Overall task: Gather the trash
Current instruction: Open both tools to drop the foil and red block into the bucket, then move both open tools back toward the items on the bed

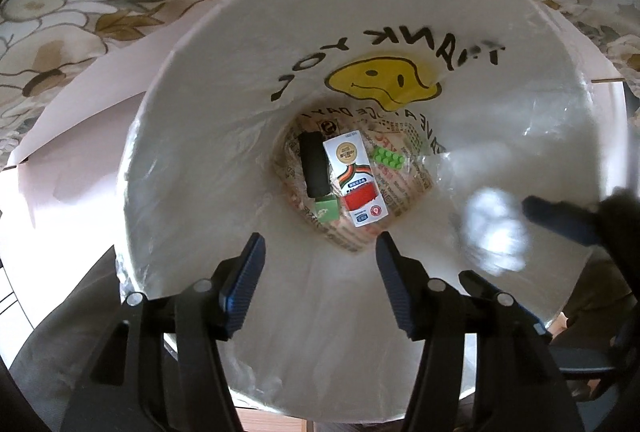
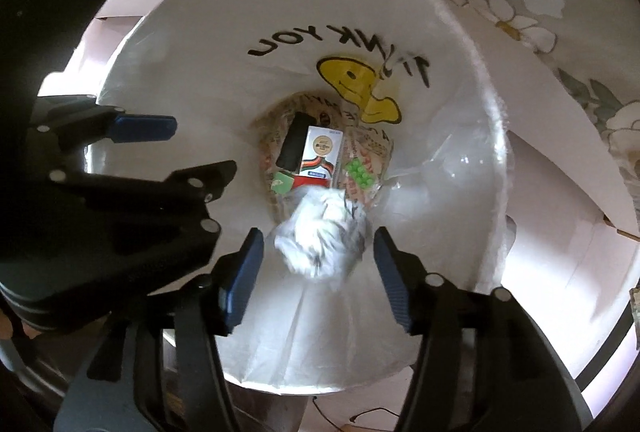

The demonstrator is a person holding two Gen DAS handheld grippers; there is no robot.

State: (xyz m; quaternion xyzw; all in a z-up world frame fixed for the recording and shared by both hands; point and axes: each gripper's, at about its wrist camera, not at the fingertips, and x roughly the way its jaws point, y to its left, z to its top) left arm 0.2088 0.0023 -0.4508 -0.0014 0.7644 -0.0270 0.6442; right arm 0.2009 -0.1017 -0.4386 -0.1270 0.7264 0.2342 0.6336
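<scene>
White crumpled paper (image 2: 320, 232), blurred, is seen between spread fingers of right gripper (image 2: 318, 274) above lined bin (image 2: 192, 44); left gripper (image 1: 320, 278) is held open, empty.

Left gripper (image 1: 318, 268) pointed steeply downward, jaws spread wide, nothing between the blue pads (image 1: 244, 280). Right gripper (image 2: 316, 268) likewise aimed down, jaws parted, blue pads (image 2: 394, 280) touching nothing. The two grippers hung close side by side, each visible at the edge of the other's wrist view; right gripper blurred there.
</scene>
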